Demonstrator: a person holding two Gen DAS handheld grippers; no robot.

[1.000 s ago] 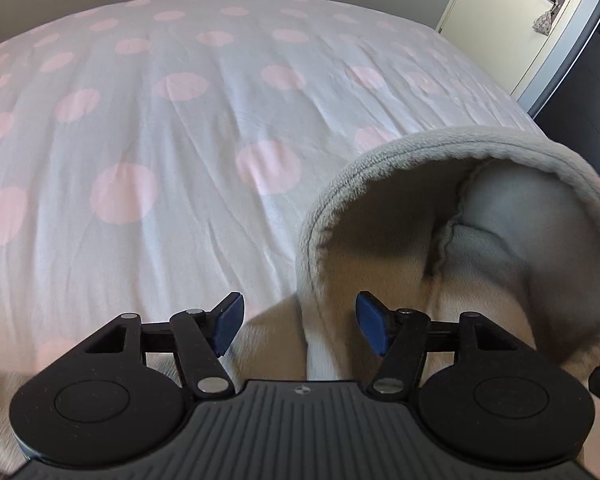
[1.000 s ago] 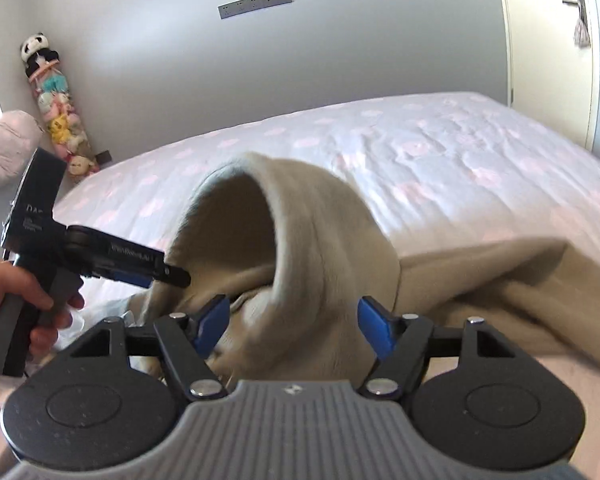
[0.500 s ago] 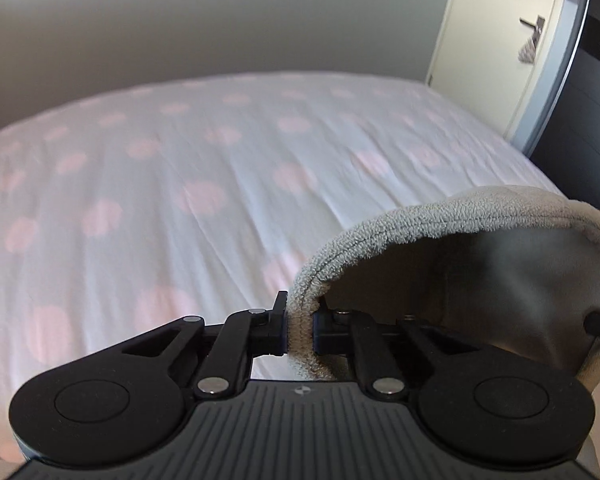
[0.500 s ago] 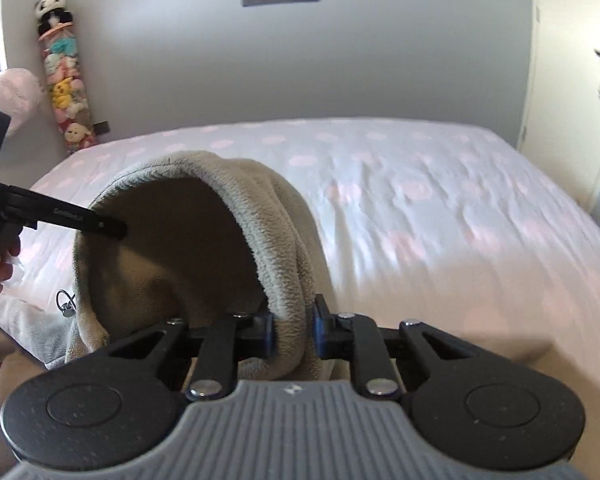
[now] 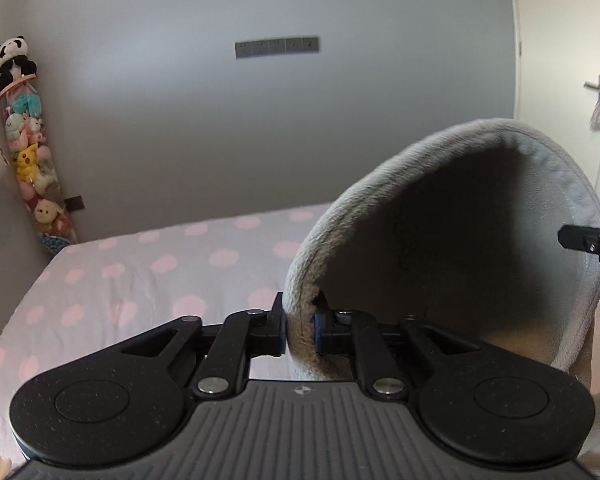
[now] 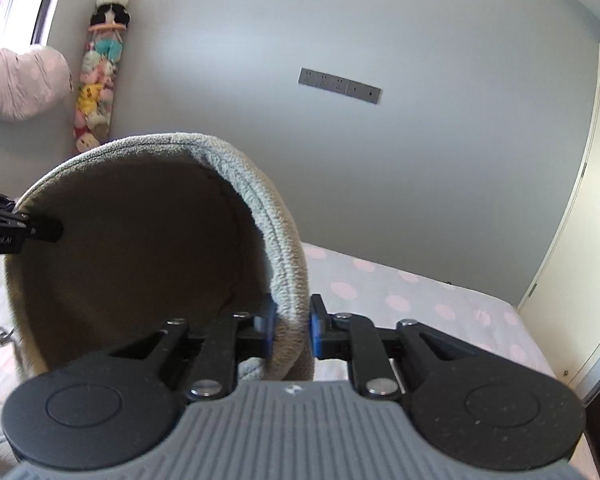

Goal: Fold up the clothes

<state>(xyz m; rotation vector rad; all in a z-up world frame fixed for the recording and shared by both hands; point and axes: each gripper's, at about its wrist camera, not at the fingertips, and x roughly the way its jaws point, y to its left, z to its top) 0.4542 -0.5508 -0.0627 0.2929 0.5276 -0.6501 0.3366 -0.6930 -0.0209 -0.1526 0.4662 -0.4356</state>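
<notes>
A grey-beige fleece garment (image 5: 440, 240) hangs above the bed with its rimmed opening spread into a wide loop. My left gripper (image 5: 300, 330) pinches the loop's left rim. Its jaws are opening slightly, and the pads press on the fleece. My right gripper (image 6: 292, 330) holds the opposite rim of the garment (image 6: 140, 248). Its jaws are opening too, with the thick fleece edge squeezed between the blue pads. Each gripper shows in the other's view: the right gripper (image 5: 588, 240) at the far right edge, the left gripper (image 6: 40, 230) at the far left edge.
The bed (image 5: 140, 280) with its pink-dotted sheet lies below, against a grey wall with a socket strip (image 5: 277, 47). A tall tube of plush toys (image 5: 28, 160) stands in the left corner. A door (image 5: 560, 80) is at the right. A pink pillow (image 6: 16, 84) lies at the upper left.
Both grippers went from open to closed on the garment's rim, then rose and tilted up. The garment has come up off the bed and the wall now fills the views.
</notes>
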